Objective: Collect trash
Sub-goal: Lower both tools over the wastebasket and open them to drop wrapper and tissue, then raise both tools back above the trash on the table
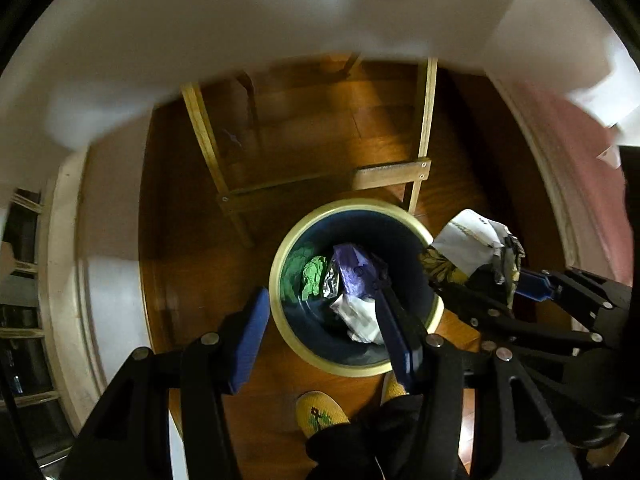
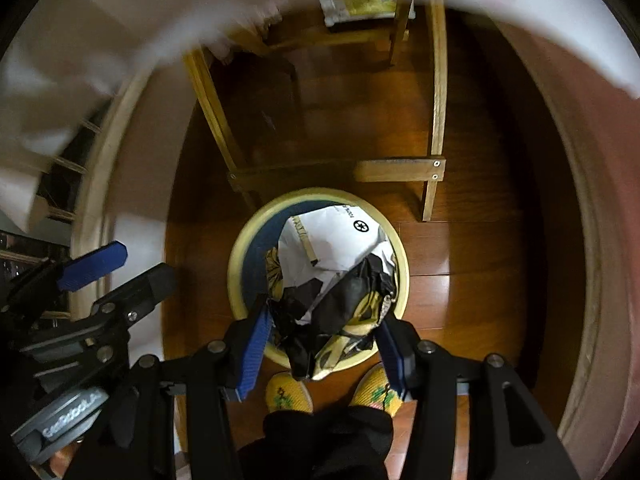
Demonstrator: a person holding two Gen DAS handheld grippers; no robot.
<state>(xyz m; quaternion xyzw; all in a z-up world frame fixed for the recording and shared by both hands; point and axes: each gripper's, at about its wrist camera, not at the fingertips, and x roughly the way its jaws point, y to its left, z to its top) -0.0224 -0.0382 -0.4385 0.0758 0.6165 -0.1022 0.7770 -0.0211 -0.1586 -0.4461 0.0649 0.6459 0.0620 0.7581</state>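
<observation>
Trash, a crumpled white, black and yellow wrapper [image 2: 336, 264], is pinched in my right gripper [image 2: 326, 344] above the round bin [image 2: 240, 248], while my left gripper [image 1: 324, 332] at nine o'clock stands half open, holding nothing, over the same bin's litter.

Dark wood floor [image 1: 320, 128], wooden furn. legs [image 1: 202, 128], poss. white tabletop [image 1: 200, 32] above.

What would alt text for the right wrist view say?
Seen from above, the right gripper clamps a crumpled wad of white, black and yellow packaging over a round bin on a wooden floor. Yellow slippers show below.
</observation>
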